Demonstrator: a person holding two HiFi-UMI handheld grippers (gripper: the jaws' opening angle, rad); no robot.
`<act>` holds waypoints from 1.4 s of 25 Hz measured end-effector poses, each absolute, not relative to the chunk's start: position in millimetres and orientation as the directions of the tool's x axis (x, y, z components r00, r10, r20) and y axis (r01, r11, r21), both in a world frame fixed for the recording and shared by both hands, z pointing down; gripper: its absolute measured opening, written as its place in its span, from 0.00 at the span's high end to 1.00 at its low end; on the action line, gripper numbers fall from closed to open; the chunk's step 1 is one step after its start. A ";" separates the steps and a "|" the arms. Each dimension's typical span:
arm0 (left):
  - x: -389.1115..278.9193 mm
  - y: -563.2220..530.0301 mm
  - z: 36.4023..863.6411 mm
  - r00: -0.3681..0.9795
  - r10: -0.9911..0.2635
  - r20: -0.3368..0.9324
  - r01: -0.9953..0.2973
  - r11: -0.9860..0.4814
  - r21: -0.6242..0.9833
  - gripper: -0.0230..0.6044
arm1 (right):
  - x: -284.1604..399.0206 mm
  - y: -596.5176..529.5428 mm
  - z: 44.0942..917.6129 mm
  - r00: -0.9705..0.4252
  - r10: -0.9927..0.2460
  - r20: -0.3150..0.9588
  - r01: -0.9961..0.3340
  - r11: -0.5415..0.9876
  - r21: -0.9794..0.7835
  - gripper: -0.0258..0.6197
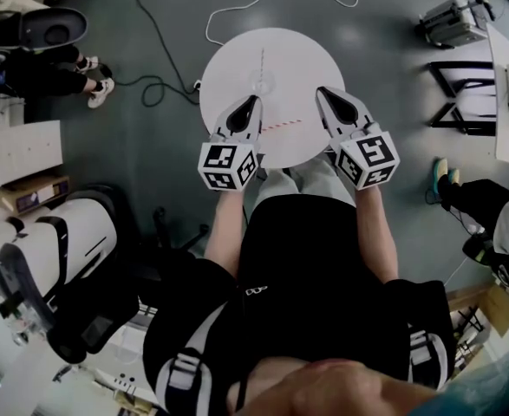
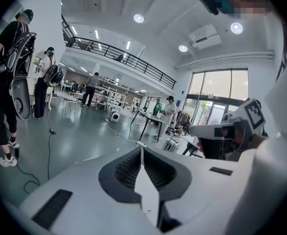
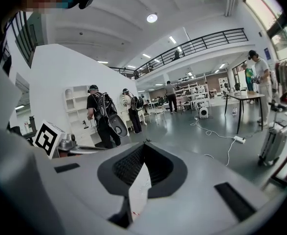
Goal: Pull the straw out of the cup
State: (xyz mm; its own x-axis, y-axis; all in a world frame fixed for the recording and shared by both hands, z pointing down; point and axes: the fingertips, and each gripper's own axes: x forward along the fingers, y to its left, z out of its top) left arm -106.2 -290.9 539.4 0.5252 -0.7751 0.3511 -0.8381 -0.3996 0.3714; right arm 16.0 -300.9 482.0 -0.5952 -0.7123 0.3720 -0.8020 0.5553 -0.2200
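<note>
Head view: left tongs (image 1: pixel 254 100), right tongs (image 1: pixel 322 91), both closed, above table (image 1: pixel 271 50).

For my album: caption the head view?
Left gripper and right gripper, both shut, over a round table with a clear cup and striped straw.

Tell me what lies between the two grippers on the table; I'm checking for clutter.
The head view shows a red-and-white striped straw lying on the round table between the left gripper and the right gripper.
</note>
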 end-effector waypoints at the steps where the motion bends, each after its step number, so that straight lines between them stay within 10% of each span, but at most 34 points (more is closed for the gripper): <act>1: -105.5 -291.3 543.4 0.529 -0.768 0.360 -0.837 -0.403 0.371 0.95 | 14.6 -301.5 481.8 -0.598 -0.711 0.371 -0.800 0.557 -0.224 0.93; 35: -103.0 -374.5 688.8 0.445 -0.668 0.597 -0.891 -0.395 0.223 0.77 | 53.1 -314.9 499.3 -0.494 -0.730 0.473 -0.840 0.540 -0.044 0.93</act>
State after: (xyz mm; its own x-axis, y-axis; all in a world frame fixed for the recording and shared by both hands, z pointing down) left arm -103.0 -374.5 688.8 0.4453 -0.6676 0.5967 -0.8912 -0.3951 0.2230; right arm 53.1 -314.9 499.3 -0.4940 -0.7296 0.4729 -0.8402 0.5405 -0.0438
